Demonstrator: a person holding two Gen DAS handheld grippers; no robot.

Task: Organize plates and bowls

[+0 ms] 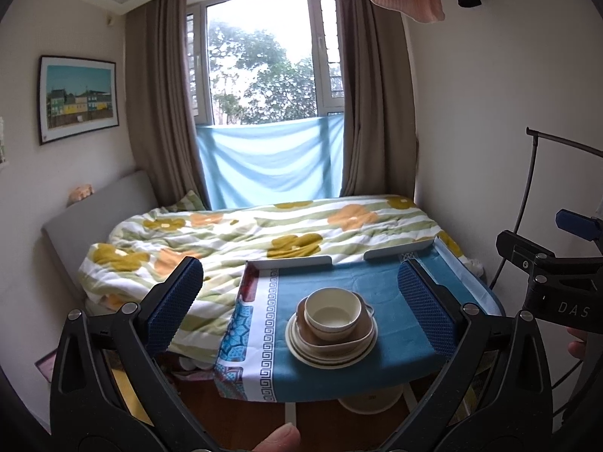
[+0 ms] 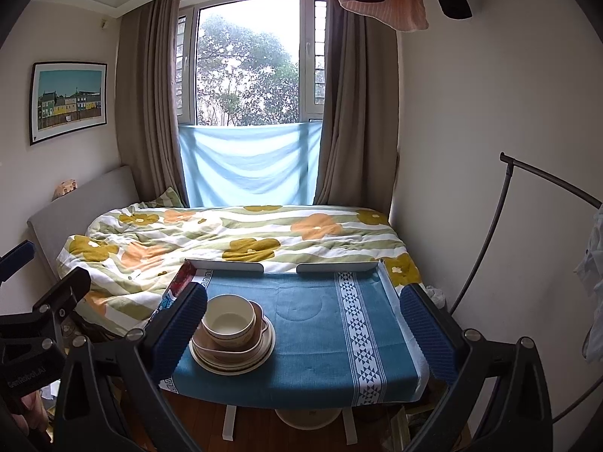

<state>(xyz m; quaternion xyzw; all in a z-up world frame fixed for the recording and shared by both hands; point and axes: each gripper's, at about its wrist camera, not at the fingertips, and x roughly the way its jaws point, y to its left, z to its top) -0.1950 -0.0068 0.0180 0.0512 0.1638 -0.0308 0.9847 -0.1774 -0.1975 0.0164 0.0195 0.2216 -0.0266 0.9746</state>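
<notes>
A stack of dishes stands on the small table with the blue cloth [image 1: 395,335]. A cream round bowl [image 1: 332,313] sits on top, in a brown square bowl [image 1: 341,341], on cream plates [image 1: 331,356]. In the right wrist view the cream round bowl [image 2: 228,320], the brown bowl [image 2: 226,350] and the plates [image 2: 241,363] are at the table's left. My left gripper [image 1: 301,293] is open and empty, held back from the stack. My right gripper [image 2: 303,322] is open and empty, over the table's near middle.
A bed with a flowered duvet [image 1: 241,241] lies behind and left of the table. White raised rails [image 2: 226,265] edge the table's far side. A dark metal rack [image 2: 501,226] stands at the right wall. A white round base [image 2: 309,418] sits under the table.
</notes>
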